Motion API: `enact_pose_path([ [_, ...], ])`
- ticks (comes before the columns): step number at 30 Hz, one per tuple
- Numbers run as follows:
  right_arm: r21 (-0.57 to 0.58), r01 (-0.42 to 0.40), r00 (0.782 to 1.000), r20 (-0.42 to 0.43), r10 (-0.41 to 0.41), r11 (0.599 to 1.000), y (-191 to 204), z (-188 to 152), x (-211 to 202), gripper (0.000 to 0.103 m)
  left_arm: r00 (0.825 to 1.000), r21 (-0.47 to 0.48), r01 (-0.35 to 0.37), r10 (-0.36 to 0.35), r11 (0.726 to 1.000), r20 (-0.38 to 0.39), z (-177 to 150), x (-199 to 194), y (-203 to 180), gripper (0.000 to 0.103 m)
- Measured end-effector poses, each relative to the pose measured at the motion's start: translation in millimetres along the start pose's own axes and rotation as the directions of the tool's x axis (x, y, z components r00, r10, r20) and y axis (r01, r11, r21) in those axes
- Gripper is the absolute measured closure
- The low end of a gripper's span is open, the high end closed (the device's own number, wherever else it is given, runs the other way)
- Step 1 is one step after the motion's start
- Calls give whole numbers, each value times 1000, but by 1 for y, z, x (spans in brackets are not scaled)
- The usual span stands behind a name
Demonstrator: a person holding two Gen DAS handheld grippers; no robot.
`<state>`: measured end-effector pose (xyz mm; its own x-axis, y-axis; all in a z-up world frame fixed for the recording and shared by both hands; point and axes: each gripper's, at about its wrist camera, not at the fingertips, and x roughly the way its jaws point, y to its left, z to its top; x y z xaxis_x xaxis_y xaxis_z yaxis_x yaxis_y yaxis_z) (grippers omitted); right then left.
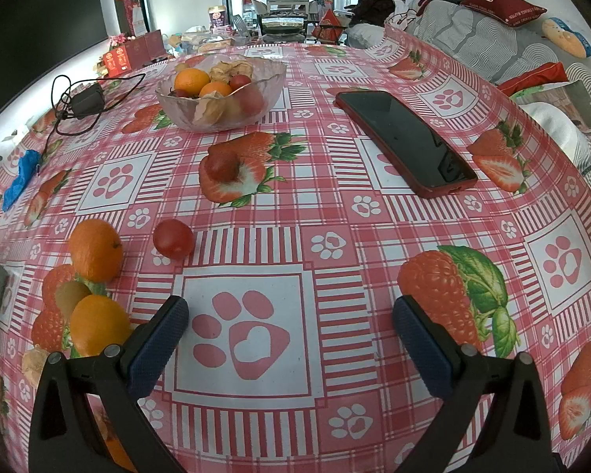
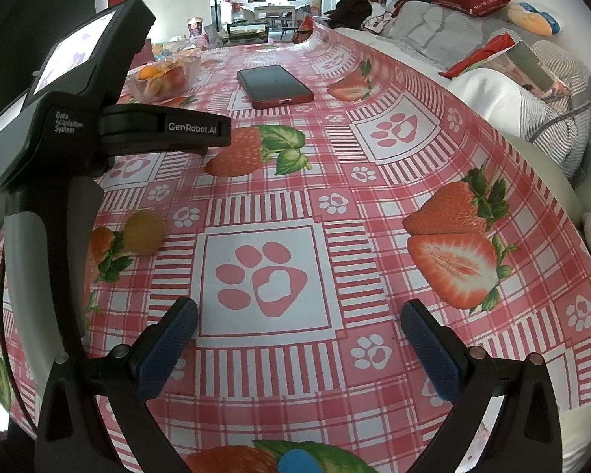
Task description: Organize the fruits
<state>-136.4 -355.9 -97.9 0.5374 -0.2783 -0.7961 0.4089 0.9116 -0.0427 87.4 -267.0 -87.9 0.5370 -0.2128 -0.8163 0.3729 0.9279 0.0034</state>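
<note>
Left gripper [image 1: 291,317]: jaws spread wide, holding nothing, poised low over the tablecloth [image 1: 374,213].
Right gripper [image 2: 299,321]: equally wide apart and empty, over a paw print.
Loose fruit: two oranges [image 1: 95,249] [image 1: 98,325], a small red tomato [image 1: 173,238], a greenish round fruit [image 1: 71,295] between the oranges, and a darker red fruit [image 1: 221,165] nearer the bowl.
Bowl [image 1: 220,96]: clear ribbed glass, far side of the table, already part full of oranges and papery husked fruit.
Step, as I judge it: choosing the next piece; the tomato lies nearest the left jaws.
Doing it well: close gently across the tomato's middle, since its skin looks smooth and it may roll.
Phone [image 1: 406,140]: glossy, red case, right of the bowl; steer clear.
</note>
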Motion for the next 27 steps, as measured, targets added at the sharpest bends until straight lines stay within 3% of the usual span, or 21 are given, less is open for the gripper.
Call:
enact_pose_path([
  [27, -2, -3, 1000, 13, 3, 1000, 1, 0, -1, 0, 1000, 4, 1, -1, 1000, -5, 0, -1, 0, 0],
])
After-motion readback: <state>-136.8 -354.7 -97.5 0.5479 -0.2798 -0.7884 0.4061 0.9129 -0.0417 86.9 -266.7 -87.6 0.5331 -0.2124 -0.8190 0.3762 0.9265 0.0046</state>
